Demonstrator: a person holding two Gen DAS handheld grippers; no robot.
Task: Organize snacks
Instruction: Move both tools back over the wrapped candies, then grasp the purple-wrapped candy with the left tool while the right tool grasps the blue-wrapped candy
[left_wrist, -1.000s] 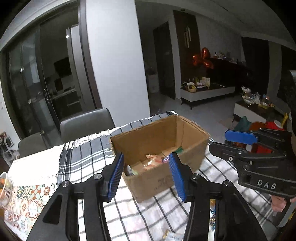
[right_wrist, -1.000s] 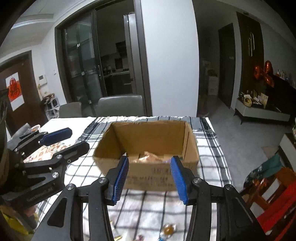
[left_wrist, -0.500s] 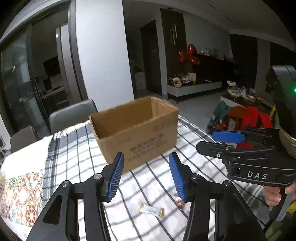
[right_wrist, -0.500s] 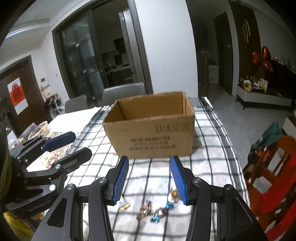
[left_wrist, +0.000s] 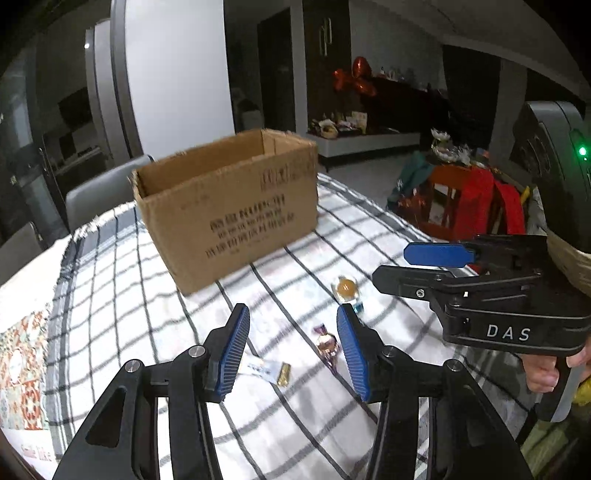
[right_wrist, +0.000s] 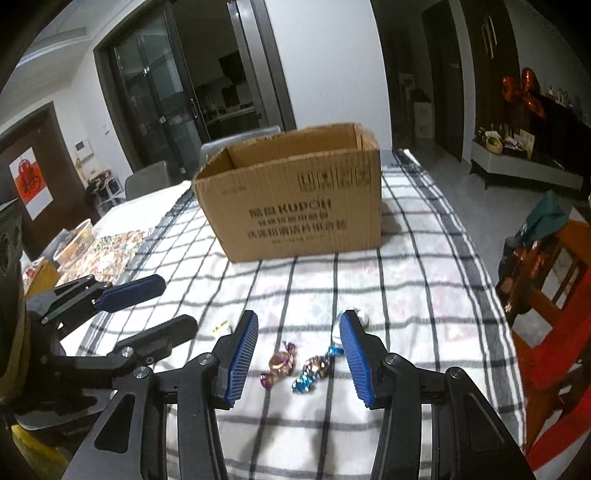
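Landmark: cardboard box (right_wrist: 295, 192), open top, upright on the checked cloth (right_wrist: 406, 258) covering the desk (right_wrist: 147, 195). Box contents not visible from either view.

Left gripper (left_wrist: 291, 354): fingers (left_wrist: 232, 354) partly apart, nothing between the pads, holding nothing. It hangs over the cloth on the near side of the box, pointing down at it.

Right gripper (right_wrist: 298, 356): fingers (right_wrist: 243, 354) likewise partly apart and empty. Also on the near side of the box, tilted down toward the loose sweets. A bare hand (left_wrist: 546, 373) grips its handle in the left wrist view.

Snacks, all on the cloth, near side of the box, well apart from it:
- gold-brown wrapped candy (right_wrist: 280, 363) with purple twisted ends, seen in the gap between the right fingers, not touched.
- blue foil candy (right_wrist: 304, 382) just beside it, touching or nearly touching a darker wrapped candy (right_wrist: 317, 365); can't tell which.
- round clear-wrapped orange sweet (left_wrist: 345, 288), closest of the lot to the box.
- small white-and-gold packet (left_wrist: 269, 369), lying flat by the left gripper's left pad; contact can't be judged.

Farther from the box, at the desk's left end: patterned mat (right_wrist: 110, 251) and a clear tub (right_wrist: 74, 240). Grey chair (left_wrist: 103, 188) behind the box. Red wooden chair (right_wrist: 554, 332) off the desk's right edge.
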